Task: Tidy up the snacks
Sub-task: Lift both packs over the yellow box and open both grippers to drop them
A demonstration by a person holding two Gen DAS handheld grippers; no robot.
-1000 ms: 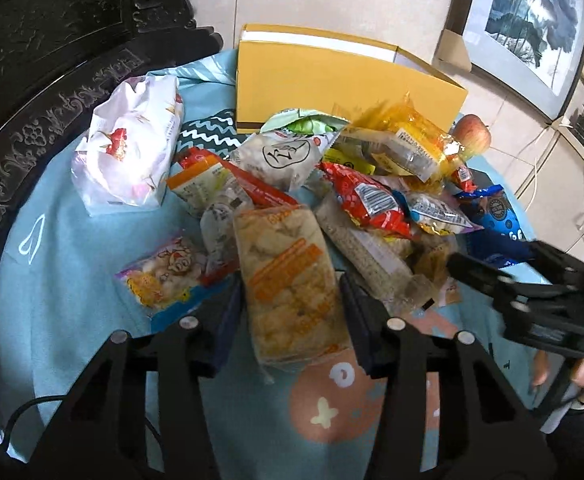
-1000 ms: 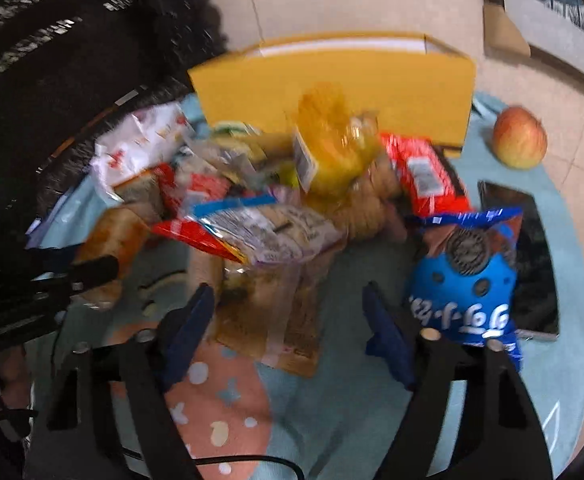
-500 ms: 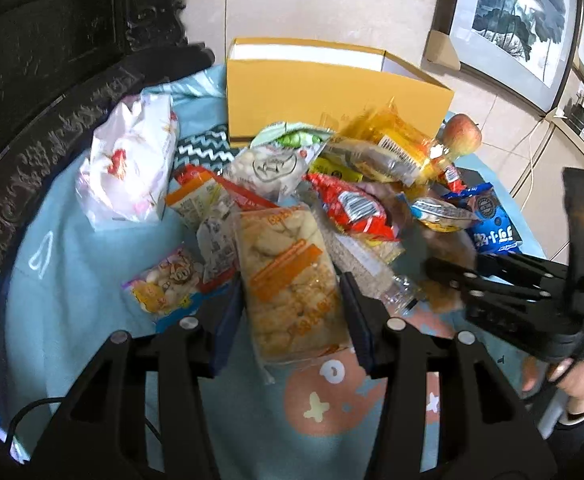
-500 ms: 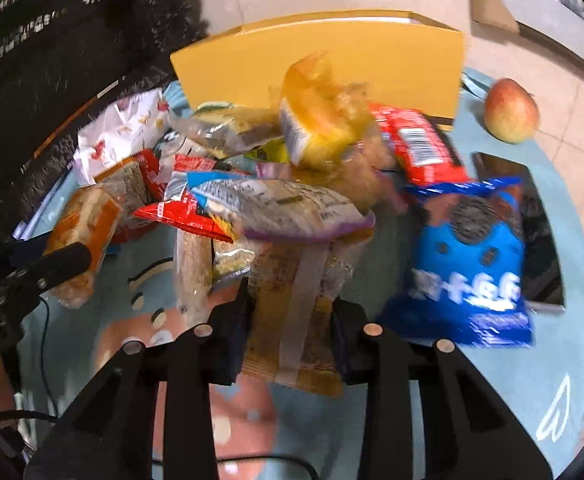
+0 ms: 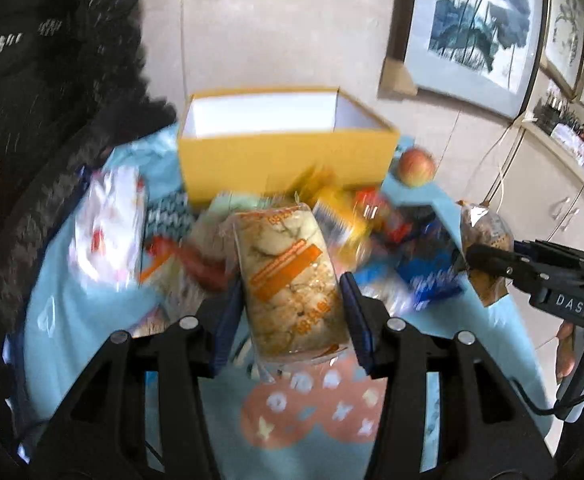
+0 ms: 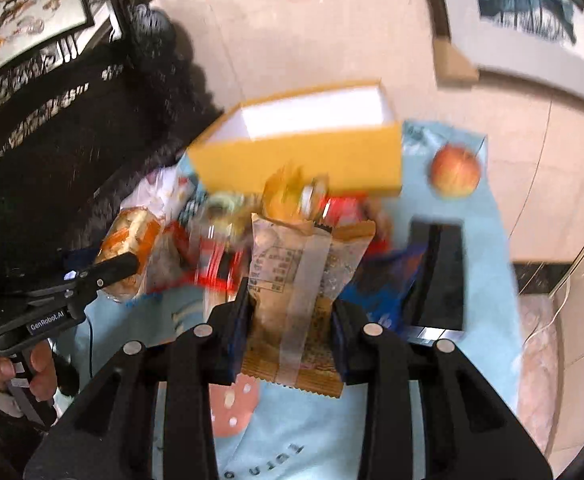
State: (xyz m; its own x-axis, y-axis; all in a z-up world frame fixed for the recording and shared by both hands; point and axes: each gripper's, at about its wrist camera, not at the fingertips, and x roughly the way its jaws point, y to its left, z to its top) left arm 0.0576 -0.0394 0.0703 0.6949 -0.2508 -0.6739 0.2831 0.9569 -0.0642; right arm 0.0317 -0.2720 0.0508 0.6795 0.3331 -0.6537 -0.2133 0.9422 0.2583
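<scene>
My left gripper (image 5: 292,300) has its jaws spread wide enough to take the clear pack of pale biscuits with the orange band (image 5: 292,280), and both blue pads press against its long sides. The pack stands nearly upright between them, lifted above the heap of snacks (image 5: 196,256), its top end pointing toward the yellow box (image 5: 288,160). In the right wrist view the same pack (image 6: 130,244) shows at the tip of that gripper (image 6: 112,268), held above the left part of the heap.

My right gripper (image 6: 290,312) has its jaws drawn in much closer, pinching the tan packet with the clear strip down its middle (image 6: 303,296). The pads grip its lower half; its crimped bottom edge hangs below them and its top rises toward the box (image 6: 299,160). From the left wrist view that packet (image 5: 485,256) hangs off the right gripper (image 5: 467,258), clear of the worktop.

The yellow box stands open at the far edge of the blue cloth (image 5: 104,320), its white inside showing. The rest of the snacks lie piled just in front of it, blurred. An apple (image 6: 455,172) sits on the cloth to the right of the box, apart from the heap, and a dark flat phone (image 6: 439,276) lies nearer, beside a blue bag (image 6: 387,284).
</scene>
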